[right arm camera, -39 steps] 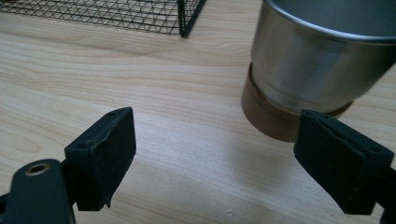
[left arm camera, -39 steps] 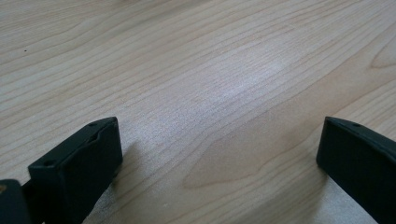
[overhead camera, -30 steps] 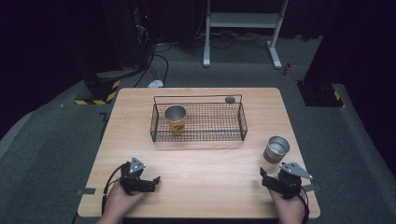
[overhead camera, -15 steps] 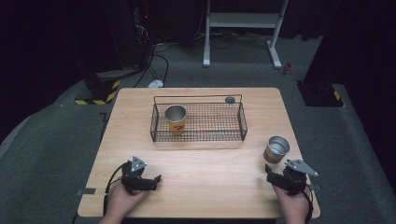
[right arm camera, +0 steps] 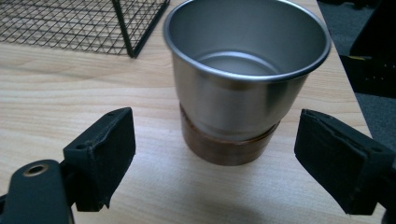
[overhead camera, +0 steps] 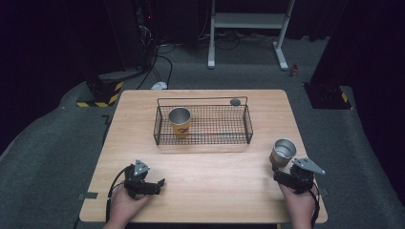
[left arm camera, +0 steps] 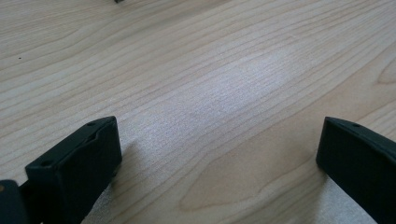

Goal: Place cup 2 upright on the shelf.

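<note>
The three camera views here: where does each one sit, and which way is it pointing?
High view: above the person's side, facing forward and down on the light wooden table; both hands show.
Left gripper view: rides the left gripper, facing bare tabletop between its open black jaws.
Right gripper view: rides the right gripper, facing the shiny steel cup with a brown base.
Shared: cup and black wire basket, high and right gripper views.
</note>
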Available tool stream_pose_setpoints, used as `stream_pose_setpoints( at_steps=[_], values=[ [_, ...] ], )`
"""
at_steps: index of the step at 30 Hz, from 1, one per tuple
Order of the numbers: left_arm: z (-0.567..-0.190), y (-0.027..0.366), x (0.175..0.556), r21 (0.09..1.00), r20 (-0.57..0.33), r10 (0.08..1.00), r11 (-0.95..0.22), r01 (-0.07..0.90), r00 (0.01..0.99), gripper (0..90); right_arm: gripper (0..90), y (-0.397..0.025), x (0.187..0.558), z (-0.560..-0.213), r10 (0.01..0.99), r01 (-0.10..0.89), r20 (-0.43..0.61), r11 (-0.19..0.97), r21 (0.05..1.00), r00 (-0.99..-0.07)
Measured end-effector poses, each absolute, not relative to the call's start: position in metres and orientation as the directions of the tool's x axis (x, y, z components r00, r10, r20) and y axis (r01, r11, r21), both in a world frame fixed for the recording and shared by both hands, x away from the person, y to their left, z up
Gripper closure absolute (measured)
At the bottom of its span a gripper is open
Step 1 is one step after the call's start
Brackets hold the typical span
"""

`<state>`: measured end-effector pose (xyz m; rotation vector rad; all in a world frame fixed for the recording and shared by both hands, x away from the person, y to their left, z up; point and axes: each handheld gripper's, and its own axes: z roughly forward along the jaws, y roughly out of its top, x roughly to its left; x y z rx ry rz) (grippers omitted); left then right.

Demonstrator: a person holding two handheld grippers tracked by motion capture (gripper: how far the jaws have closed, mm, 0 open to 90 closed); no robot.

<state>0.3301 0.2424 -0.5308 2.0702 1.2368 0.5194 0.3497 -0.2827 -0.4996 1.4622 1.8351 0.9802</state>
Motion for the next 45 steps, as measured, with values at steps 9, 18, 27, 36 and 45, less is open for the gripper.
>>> stream_pose_setpoints(
  at_steps=[9,18,27,36,45],
  values=[
    [-0.531,0.242,0.33,0.715,-0.001,0.882,-0.329,0.617,0.471,0.9,12.5,-0.287,0.361,-0.497,0.978,0.54,0.008,0.108,0.835,-0.208],
    [-0.531,0.243,0.33,0.715,0.001,0.883,-0.328,0.617,0.469,1.6,12.5,-0.286,0.375,-0.498,0.977,0.536,0.015,0.103,0.838,-0.211],
    [-0.531,0.243,0.329,0.718,0.008,0.887,-0.326,0.615,0.461,2.5,12.5,-0.288,0.386,-0.5,0.979,0.532,0.041,0.074,0.844,-0.2],
    [-0.531,0.243,0.329,0.718,0.007,0.89,-0.322,0.616,0.457,3.2,13.8,-0.286,0.396,-0.501,0.976,0.523,0.04,0.08,0.848,-0.213],
    [-0.531,0.243,0.329,0.719,0.004,0.89,-0.319,0.617,0.456,3.6,17.9,-0.283,0.397,-0.501,0.978,0.518,0.018,0.094,0.85,-0.206]
  ],
)
